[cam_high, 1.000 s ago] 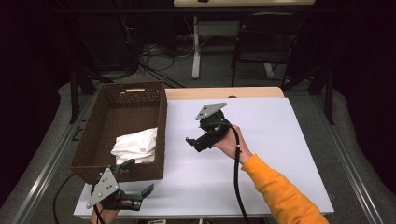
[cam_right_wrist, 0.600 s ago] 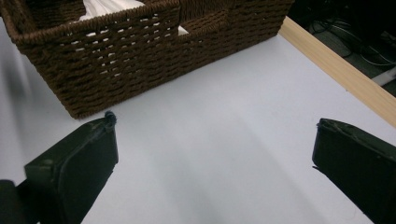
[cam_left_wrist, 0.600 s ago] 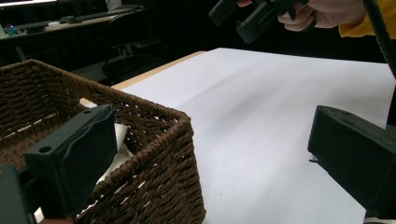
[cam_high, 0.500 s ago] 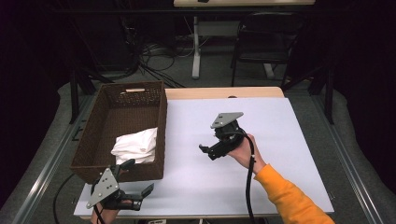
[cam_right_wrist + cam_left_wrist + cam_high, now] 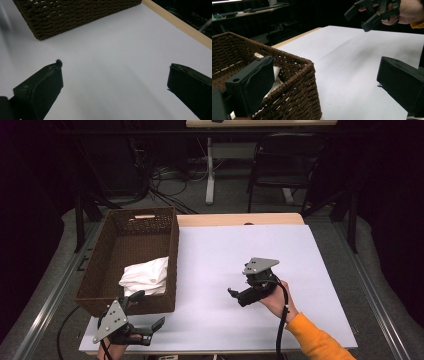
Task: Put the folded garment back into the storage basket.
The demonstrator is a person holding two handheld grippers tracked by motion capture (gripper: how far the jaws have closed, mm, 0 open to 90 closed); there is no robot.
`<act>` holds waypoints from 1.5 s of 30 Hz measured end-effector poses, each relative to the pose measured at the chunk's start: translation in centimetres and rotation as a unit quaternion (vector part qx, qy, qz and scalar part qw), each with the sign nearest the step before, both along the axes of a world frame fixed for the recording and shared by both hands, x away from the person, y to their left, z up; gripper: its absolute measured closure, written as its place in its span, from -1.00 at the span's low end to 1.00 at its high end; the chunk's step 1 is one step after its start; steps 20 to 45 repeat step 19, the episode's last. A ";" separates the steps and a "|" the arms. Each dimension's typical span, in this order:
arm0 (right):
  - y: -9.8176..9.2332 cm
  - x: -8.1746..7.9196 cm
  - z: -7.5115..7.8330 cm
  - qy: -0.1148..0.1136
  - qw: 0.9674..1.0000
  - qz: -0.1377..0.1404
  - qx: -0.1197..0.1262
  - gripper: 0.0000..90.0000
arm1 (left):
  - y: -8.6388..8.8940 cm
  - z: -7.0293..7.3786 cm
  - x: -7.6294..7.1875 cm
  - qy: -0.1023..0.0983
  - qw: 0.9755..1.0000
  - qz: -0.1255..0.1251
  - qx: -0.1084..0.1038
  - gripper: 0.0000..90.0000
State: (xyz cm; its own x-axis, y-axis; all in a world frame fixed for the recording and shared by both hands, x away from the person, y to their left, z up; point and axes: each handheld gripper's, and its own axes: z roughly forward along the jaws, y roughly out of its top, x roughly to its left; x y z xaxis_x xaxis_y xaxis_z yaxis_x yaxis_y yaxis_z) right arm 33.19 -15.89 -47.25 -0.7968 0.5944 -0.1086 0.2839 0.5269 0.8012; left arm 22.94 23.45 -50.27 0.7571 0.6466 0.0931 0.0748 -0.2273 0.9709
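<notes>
1. Both grippers hang wide open and empty: my left gripper (image 5: 145,312) at lower left, my right gripper (image 5: 239,292) right of centre.
2. White cloth (image 5: 145,276) lies bunched in the brown basket (image 5: 172,240), left of frame.
3. It looks soft and light; I'd pinch a raised fold.
4. Its underside and lower edge hide behind the basket wall.

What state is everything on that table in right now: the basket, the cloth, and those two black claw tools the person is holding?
Basket: upright at the table's left side, open-topped, holding the cloth.
White cloth: crumpled, lying inside the basket near its right wall.
Left gripper: jaws wide open, holding nothing, at the basket's near corner.
Right gripper: jaws wide open, holding nothing, above the white table cover.
</notes>
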 end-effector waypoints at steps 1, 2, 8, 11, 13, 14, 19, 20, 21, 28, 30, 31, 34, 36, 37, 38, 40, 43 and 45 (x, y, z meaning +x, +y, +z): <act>-0.2 -0.3 -0.1 -0.001 1.000 -0.002 0.000 -1.00 | 0.0 0.0 0.0 0.000 1.000 0.000 0.000 -0.97; -0.4 -0.5 -0.3 -0.003 1.000 -0.003 0.001 -1.00 | 0.0 0.0 0.0 0.000 1.000 0.000 0.000 -0.97; -1.8 -2.2 -1.0 -0.020 1.000 -0.014 0.006 -1.00 | 0.0 0.0 0.0 0.000 1.000 -0.001 0.001 -0.97; -2.4 -2.8 -1.1 -0.025 0.999 -0.019 0.009 -1.00 | 0.0 0.0 0.0 0.000 1.000 -0.001 0.001 -0.97; -2.8 -3.2 -1.3 -0.027 0.999 -0.024 0.012 -1.00 | 0.0 0.0 0.0 0.000 1.000 -0.001 0.002 -0.97; -3.0 -3.4 -1.4 -0.025 0.999 -0.023 0.011 -1.00 | 0.0 0.0 0.0 0.000 1.000 -0.001 0.002 -0.97; -3.6 -4.3 -1.8 -0.029 0.999 -0.021 0.007 -1.00 | 0.0 0.0 0.0 -0.001 1.000 -0.002 0.002 -0.97; -3.6 -4.3 -1.8 -0.029 0.999 -0.021 0.007 -1.00 | 0.0 0.0 0.0 -0.001 1.000 -0.002 0.002 -0.97; -3.6 -4.3 -1.8 -0.029 0.999 -0.021 0.007 -1.00 | 0.0 0.0 0.0 -0.001 1.000 -0.002 0.002 -0.97; -3.6 -4.3 -1.8 -0.029 0.999 -0.021 0.007 -1.00 | 0.0 0.0 0.0 -0.001 1.000 -0.002 0.002 -0.97; -3.6 -4.3 -1.8 -0.029 0.999 -0.021 0.007 -1.00 | 0.0 0.0 0.0 -0.001 1.000 -0.002 0.002 -0.97; -3.6 -4.3 -1.8 -0.029 0.999 -0.021 0.007 -1.00 | 0.0 0.0 0.0 -0.001 1.000 -0.002 0.002 -0.97; -3.6 -4.3 -1.8 -0.029 0.999 -0.021 0.007 -1.00 | 0.0 0.0 0.0 -0.001 1.000 -0.002 0.002 -0.97; -3.6 -4.3 -1.8 -0.029 0.999 -0.021 0.007 -1.00 | 0.0 0.0 0.0 -0.001 1.000 -0.002 0.002 -0.97; -3.6 -4.3 -1.8 -0.029 0.999 -0.021 0.007 -1.00 | 0.0 0.0 0.0 -0.001 1.000 -0.002 0.002 -0.97; -3.6 -4.3 -1.8 -0.029 0.999 -0.021 0.007 -1.00 | 0.0 0.0 0.0 -0.001 1.000 -0.002 0.002 -0.97; -3.6 -4.3 -1.8 -0.029 0.999 -0.021 0.007 -1.00 | 0.0 0.0 0.0 -0.001 1.000 -0.002 0.002 -0.97; -3.6 -4.3 -1.8 -0.029 0.999 -0.021 0.007 -1.00 | 0.0 0.0 0.0 -0.001 1.000 -0.002 0.002 -0.97; -3.6 -4.3 -1.8 -0.029 0.999 -0.021 0.007 -1.00 | 0.0 0.0 0.0 -0.001 1.000 -0.002 0.002 -0.97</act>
